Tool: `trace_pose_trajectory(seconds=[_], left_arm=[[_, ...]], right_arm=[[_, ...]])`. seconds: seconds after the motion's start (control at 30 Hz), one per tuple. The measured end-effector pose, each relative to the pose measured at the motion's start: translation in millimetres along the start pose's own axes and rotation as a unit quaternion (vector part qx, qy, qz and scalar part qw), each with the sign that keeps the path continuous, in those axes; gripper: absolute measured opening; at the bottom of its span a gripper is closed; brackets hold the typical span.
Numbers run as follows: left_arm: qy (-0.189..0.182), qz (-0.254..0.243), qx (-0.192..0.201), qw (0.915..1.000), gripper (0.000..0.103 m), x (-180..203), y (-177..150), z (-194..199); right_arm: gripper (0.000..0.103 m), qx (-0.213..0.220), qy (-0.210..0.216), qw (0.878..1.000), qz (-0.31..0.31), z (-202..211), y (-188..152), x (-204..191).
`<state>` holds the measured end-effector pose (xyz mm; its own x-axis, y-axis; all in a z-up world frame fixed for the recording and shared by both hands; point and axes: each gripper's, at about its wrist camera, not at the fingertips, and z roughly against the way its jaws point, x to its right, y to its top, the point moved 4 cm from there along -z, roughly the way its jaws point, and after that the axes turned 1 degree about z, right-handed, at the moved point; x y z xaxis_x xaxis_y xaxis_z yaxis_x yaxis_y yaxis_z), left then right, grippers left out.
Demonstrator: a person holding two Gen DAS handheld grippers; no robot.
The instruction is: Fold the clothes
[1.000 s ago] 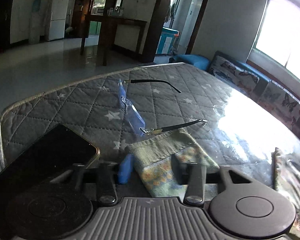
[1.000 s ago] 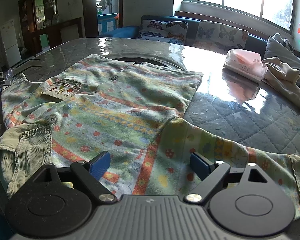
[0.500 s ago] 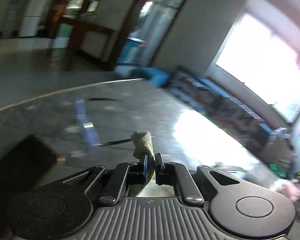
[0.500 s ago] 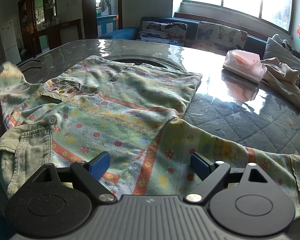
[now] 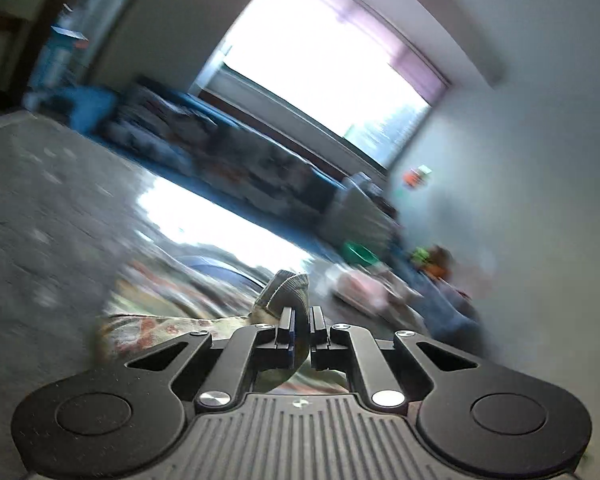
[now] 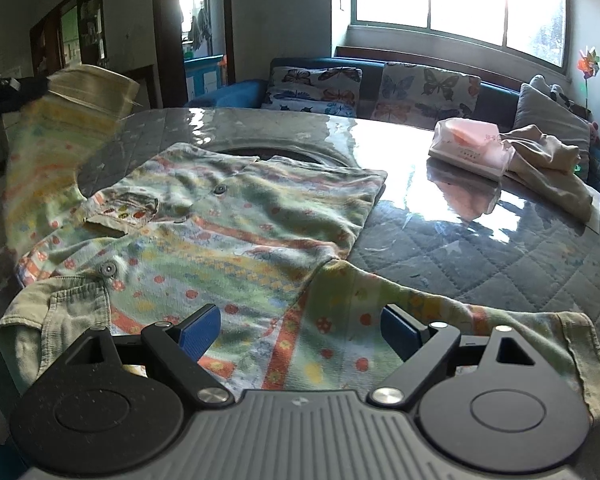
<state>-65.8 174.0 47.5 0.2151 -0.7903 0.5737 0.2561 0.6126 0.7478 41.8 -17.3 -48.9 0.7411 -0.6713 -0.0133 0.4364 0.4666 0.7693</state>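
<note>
While left tongs clench the limp shirt's ribbed cuff, right tongs hover released; soft cloth, best gripped at hems.

Lying spread across the desk, a shirt, one sleeve rising at far left, its cuff sitting pinched in the left tool. Hovering over the near hem, the right tool, fingers apart. Resting far right: a tissue pack, crumpled garment beside it, sofa behind.
</note>
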Motion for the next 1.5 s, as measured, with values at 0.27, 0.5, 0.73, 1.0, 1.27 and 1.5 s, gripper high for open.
trace_pose_trajectory(seconds=[0.27,0.5,0.73,1.0,1.27,1.5], left_arm=[[-0.055,-0.016,-0.133,0.9895,0.011,13,-61,-48],[-0.052,-0.065,-0.168,0.9823,0.019,4,-78,-45],[0.039,-0.083,-0.124,0.988,0.019,-45,-50,-29],[0.119,-0.062,-0.136,0.9815,0.008,-110,-46,-22],[0.112,-0.077,-0.103,0.9853,0.008,-97,-20,-14],[0.104,-0.112,-0.141,0.9781,0.01,-96,-25,-58]], right_arm=[[0.084,0.009,-0.008,1.0,-0.017,12,1,8],[0.069,0.009,0.026,0.998,-0.064,16,9,12],[0.053,-0.009,0.084,0.995,-0.043,-6,20,-21],[0.047,-0.028,0.09,0.996,0.0,-34,24,-51],[0.047,-0.005,0.074,0.996,0.044,-30,35,-62],[0.048,-0.028,0.092,0.992,0.083,-39,27,-82]])
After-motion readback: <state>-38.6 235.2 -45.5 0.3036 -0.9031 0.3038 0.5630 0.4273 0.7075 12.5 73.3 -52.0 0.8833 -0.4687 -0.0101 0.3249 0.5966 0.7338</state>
